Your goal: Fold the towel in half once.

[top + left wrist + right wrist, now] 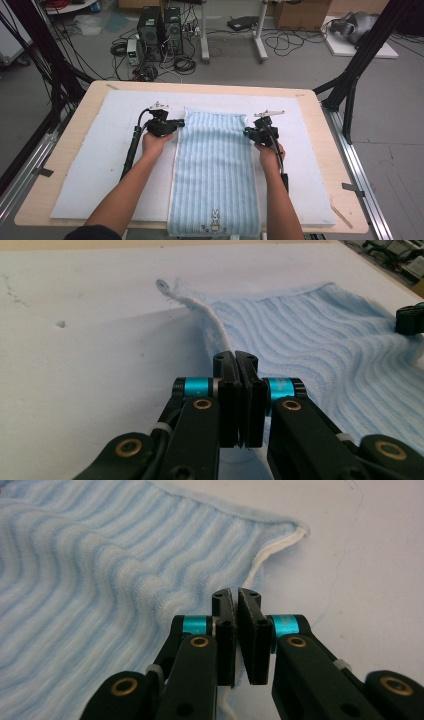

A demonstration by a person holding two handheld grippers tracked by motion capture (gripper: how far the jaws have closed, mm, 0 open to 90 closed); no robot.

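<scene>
pale blue ribbed towel (215,170) lies lengthwise down the middle of the white mat (80,165) on your counter (60,150), its near end with the small rabbit picture (215,219) hanging at the counter's front edge. your left gripper (179,123) is clamped on the towel's left long edge, close to the far left corner; in the left gripper view its jaws are pressed together with the white hem (212,327) running up from between them to the corner loop (163,285). your right gripper (246,132) has pinched the opposite long edge, near the far right corner; in the right gripper view the jaws stand nearly together with the white hem (265,555) passing between them and trailing out below. between your two grippers the cloth is rippled into soft waves rather than lying flat. your left hand (154,143) and right hand (269,152) sit level with each other, well apart, one on each side of the towel. on the floor beyond the counter stand two dark computer towers (160,32) among loose cables.
</scene>
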